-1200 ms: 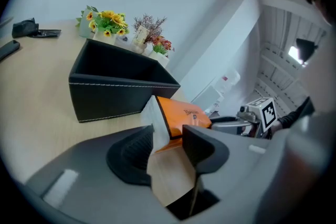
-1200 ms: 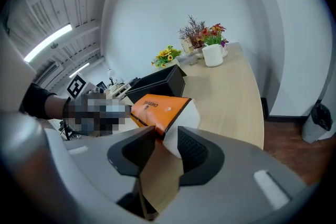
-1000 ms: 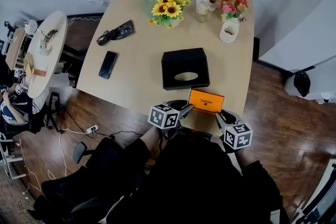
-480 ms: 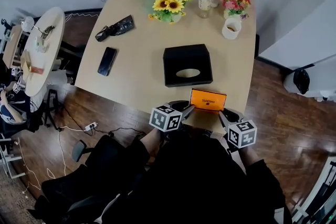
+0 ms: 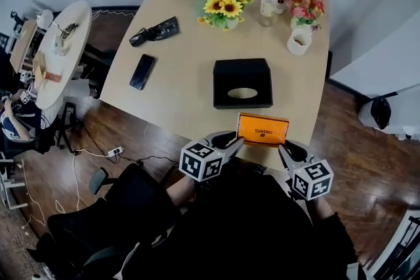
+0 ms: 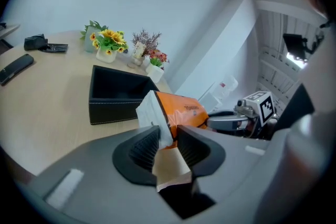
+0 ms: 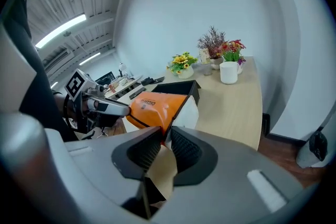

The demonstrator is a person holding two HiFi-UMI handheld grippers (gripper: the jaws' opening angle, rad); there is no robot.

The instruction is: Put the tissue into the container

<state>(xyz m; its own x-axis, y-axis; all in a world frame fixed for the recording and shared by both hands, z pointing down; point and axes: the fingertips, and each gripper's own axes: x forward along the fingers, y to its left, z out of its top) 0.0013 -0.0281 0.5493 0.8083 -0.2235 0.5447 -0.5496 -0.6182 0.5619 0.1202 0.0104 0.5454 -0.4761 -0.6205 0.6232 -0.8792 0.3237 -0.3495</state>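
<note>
An orange tissue pack [image 5: 262,129] hangs over the table's near edge, held at both ends. My left gripper [image 5: 231,139] is shut on the pack's left end flap [image 6: 157,123]. My right gripper [image 5: 283,149] is shut on its right end flap [image 7: 167,128]. The pack [image 6: 181,108] shows white at its ends and orange on top [image 7: 155,107]. The black container [image 5: 242,83], a box with an oval slot in its upper face, sits on the table just beyond the pack. From the left gripper view the box [image 6: 115,94] looks open on the side facing me.
On the wooden table [image 5: 184,95] lie a black phone [image 5: 142,71] and a dark bundle [image 5: 155,30] at the left. Sunflowers [image 5: 223,6], a bottle [image 5: 268,5], pink flowers [image 5: 307,8] and a white mug [image 5: 299,41] stand at the far end. A round side table [image 5: 59,49] stands left.
Both grippers have closed on the pack's ends. The view has shifted, so the table and box sit slightly further right and lower in the head view.
</note>
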